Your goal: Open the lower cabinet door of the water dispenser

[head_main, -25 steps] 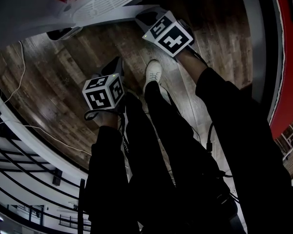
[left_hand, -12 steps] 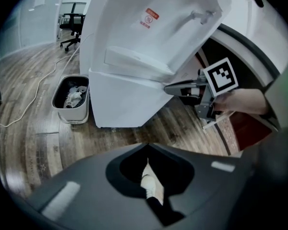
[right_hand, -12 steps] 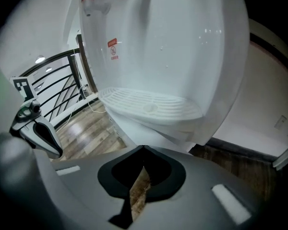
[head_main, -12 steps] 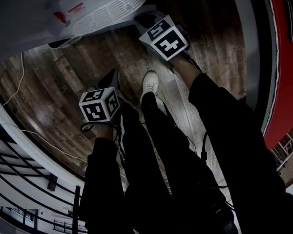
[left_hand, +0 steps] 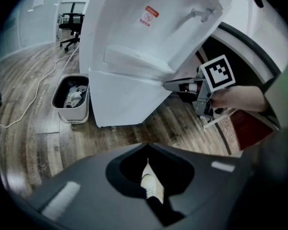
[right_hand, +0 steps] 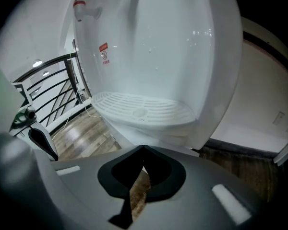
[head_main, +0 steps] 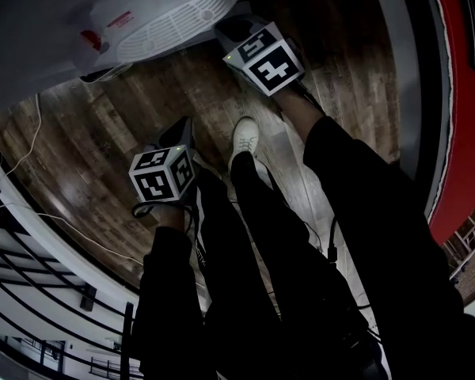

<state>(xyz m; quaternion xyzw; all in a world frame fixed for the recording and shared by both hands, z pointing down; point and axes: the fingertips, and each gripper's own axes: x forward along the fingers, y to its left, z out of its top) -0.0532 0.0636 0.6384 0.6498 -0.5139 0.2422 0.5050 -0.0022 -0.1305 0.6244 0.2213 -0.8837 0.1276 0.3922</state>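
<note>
The floor (head_main: 103,133) is dark wood plank, worn and streaked, with a pale sheen in places. In the left gripper view, the white water dispenser (left_hand: 134,80) stands on it at the middle. A small pale waste bin (left_hand: 72,99) sits on the boards just beside the dispenser's foot, at its 9 o'clock. A thin white cable (left_hand: 37,91) trails over the planks from 11 o'clock down to 8 o'clock. An office chair (left_hand: 69,25) stands far off at 11 o'clock. In the head view, a white shoe (head_main: 245,135) rests on the wood near the centre.
</note>
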